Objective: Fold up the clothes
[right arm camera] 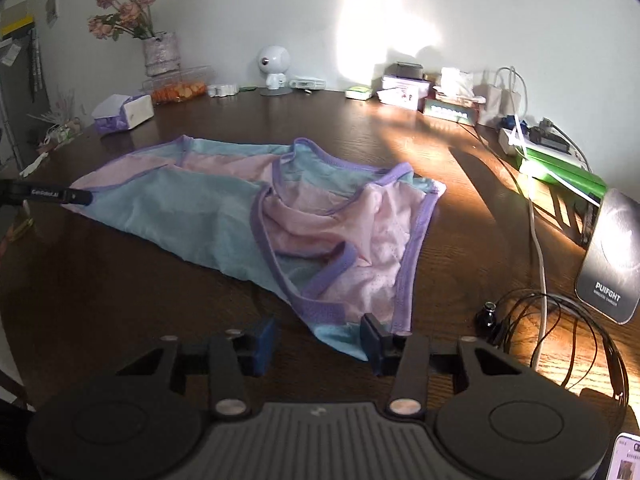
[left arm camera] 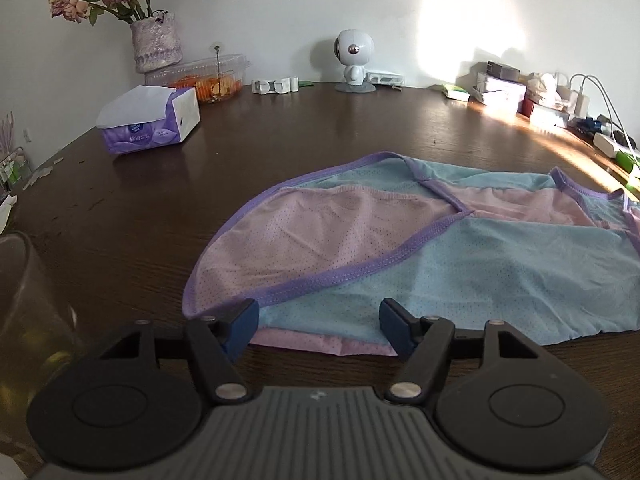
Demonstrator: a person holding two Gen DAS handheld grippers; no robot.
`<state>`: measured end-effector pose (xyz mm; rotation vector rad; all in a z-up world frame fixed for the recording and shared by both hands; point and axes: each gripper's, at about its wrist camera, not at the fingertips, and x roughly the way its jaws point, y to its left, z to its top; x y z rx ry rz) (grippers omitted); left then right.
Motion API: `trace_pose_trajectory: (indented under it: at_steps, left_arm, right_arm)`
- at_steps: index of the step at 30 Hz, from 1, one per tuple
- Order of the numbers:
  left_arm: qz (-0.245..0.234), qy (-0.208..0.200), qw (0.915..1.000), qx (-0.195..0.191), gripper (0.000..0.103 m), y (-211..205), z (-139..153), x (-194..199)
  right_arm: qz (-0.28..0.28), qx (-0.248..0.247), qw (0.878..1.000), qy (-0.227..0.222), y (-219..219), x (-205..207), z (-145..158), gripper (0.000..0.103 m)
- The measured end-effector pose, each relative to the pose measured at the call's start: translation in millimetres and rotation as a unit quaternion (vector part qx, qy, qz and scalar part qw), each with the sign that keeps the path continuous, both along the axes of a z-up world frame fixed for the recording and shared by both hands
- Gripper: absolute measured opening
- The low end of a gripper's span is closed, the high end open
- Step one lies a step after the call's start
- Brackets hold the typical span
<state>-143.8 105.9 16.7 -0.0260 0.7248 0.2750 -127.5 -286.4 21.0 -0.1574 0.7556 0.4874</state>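
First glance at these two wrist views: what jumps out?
The pink and blue garment with purple trim dominates, spread rumpled across the middle of the dark wooden table. Both grippers sit open at its near hem: the left gripper at one end, the right gripper at the other. Behind, a vase of dried roses stands against the wall at back left, and a sunlight patch falls on the table's right side.
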Motion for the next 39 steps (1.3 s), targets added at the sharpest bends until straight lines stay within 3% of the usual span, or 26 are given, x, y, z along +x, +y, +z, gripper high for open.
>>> trace_pose_trajectory:
  at_steps: [1, 2, 6, 8, 10, 11, 14, 17, 21, 34, 39]
  left_arm:
    - [-0.001, 0.000, 1.0000, 0.003, 0.063, -0.9, -1.5, 0.8]
    - [0.000, -0.001, 1.0000, 0.004, 0.061, -1.0, -1.7, 1.5]
    - [0.009, -0.006, 0.9999, 0.011, 0.054, -0.5, -2.1, 3.5]
    - [0.016, -0.007, 0.9998, 0.014, 0.053, 0.0, -2.0, 3.8]
    - [0.023, -0.005, 0.9997, 0.011, 0.050, -0.9, 1.2, 1.8]
    - [0.021, -0.012, 0.9997, 0.005, 0.050, -2.2, 5.3, -0.8]
    - [0.008, -0.036, 0.9993, -0.006, 0.055, -8.2, 17.3, -5.9]
    - [-0.018, -0.032, 0.9993, 0.008, 0.057, -17.9, 13.6, 6.3]
    - [-0.018, -0.021, 0.9995, 0.015, 0.053, -21.9, 0.4, 15.4]
    - [-0.022, -0.010, 0.9997, -0.010, 0.055, -5.5, -3.1, -33.7]
    - [-0.047, 0.021, 0.9985, -0.020, 0.053, -17.2, 7.4, -47.1]
  right_arm:
    - [-0.009, -0.006, 1.000, 0.002, 0.5, 3.8, -1.9, 0.003]
    - [-0.018, -0.007, 1.000, 0.001, -1.1, 12.6, 0.6, 0.001]
    - [-0.053, -0.009, 0.999, 0.000, -7.4, 47.8, 10.5, 0.003]
    - [-0.071, -0.010, 0.997, 0.000, -10.5, 65.4, 15.4, 0.011]
    - [-0.108, -0.052, 0.993, -0.016, -5.1, 74.2, 13.2, 0.017]
    - [-0.108, -0.071, 0.991, -0.027, 1.0, 72.0, 15.1, 0.019]
    - [-0.069, -0.028, 0.996, -0.052, 12.7, 52.2, 25.5, 0.023]
    - [-0.010, 0.021, 0.999, -0.044, 35.9, 41.1, 27.9, 0.020]
    - [0.003, -0.001, 1.000, -0.028, 73.3, 52.6, 3.9, 0.015]
    - [-0.015, -0.009, 1.000, -0.006, 58.3, 16.5, -2.0, 0.015]
    - [-0.021, -0.007, 1.000, -0.002, 46.8, -9.5, -0.7, 0.015]
